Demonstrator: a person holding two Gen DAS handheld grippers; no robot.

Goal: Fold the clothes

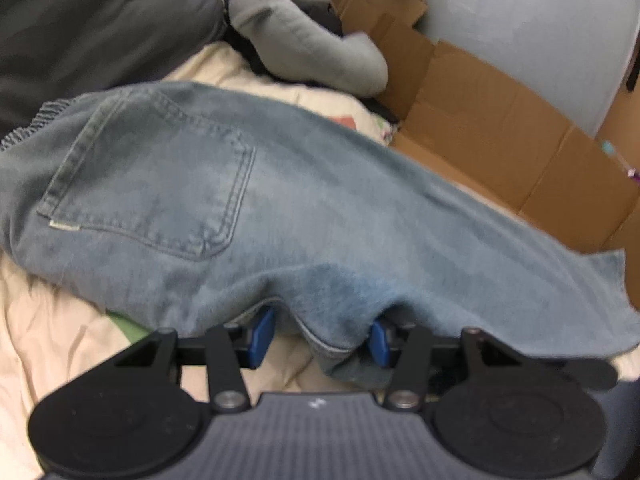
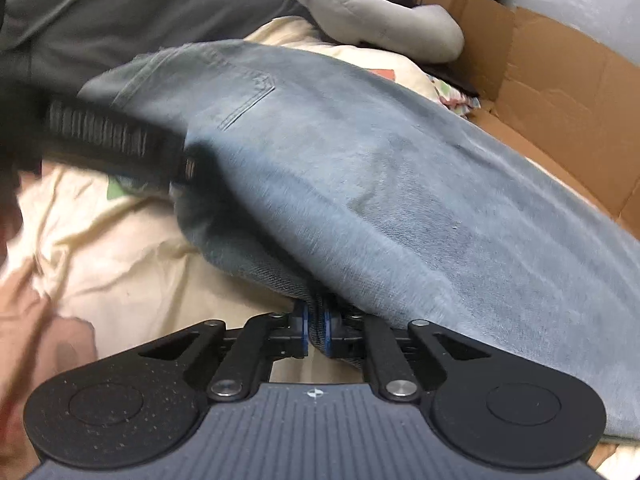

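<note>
While the jeans [image 1: 304, 200] lie spread across a cream sheet [image 1: 52, 344], back pocket [image 1: 160, 184] up, both grippers work their near edge. Left gripper [image 1: 322, 336]: jaws stand apart, a fold of denim drooping between the blue pads [image 1: 262, 334] without being pinched. Right gripper [image 2: 316, 330]: jaws clenched on a bunched hem. Beyond the jeans sit a grey cushion [image 1: 304, 40] and a dark garment [image 1: 100, 28]; flattened cardboard [image 1: 500, 140] lies to the right.
</note>
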